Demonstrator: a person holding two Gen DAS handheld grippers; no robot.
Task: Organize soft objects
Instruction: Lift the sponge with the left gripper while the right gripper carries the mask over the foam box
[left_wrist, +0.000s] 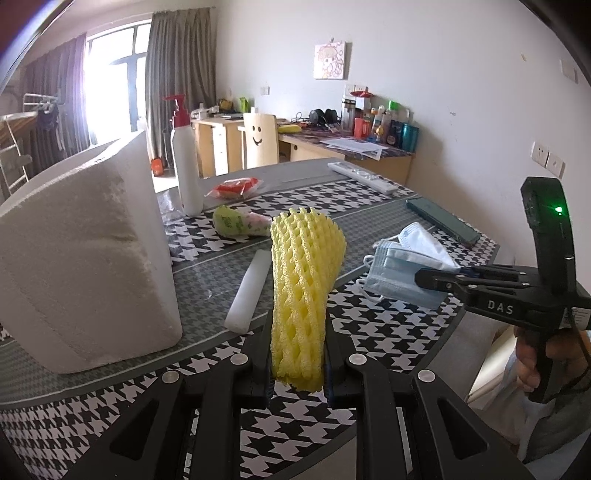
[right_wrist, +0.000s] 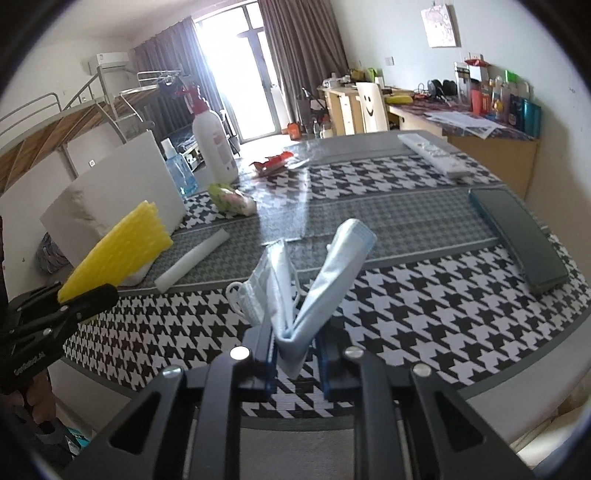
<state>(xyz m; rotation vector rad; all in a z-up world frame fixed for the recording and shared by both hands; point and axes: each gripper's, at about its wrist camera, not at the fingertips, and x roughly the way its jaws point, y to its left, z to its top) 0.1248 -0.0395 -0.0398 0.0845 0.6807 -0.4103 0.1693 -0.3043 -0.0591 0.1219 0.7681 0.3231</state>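
Observation:
My left gripper (left_wrist: 297, 363) is shut on a yellow foam net sleeve (left_wrist: 303, 291) and holds it upright above the table; it also shows in the right wrist view (right_wrist: 122, 243), held by the left gripper (right_wrist: 79, 295). My right gripper (right_wrist: 295, 354) is shut on a bunch of light blue face masks (right_wrist: 317, 280), lifted above the table. In the left wrist view the masks (left_wrist: 399, 269) hang from the right gripper (left_wrist: 428, 280) at the right. A white foam stick (left_wrist: 249, 291) lies on the table between them.
A large white foam block (left_wrist: 85, 258) stands at the left. Behind are a white pump bottle (left_wrist: 186, 162), a green tissue pack (left_wrist: 240, 221), a red packet (left_wrist: 236, 186), a remote (left_wrist: 364, 177) and a dark phone (left_wrist: 443, 221) on the houndstooth table (left_wrist: 369, 343).

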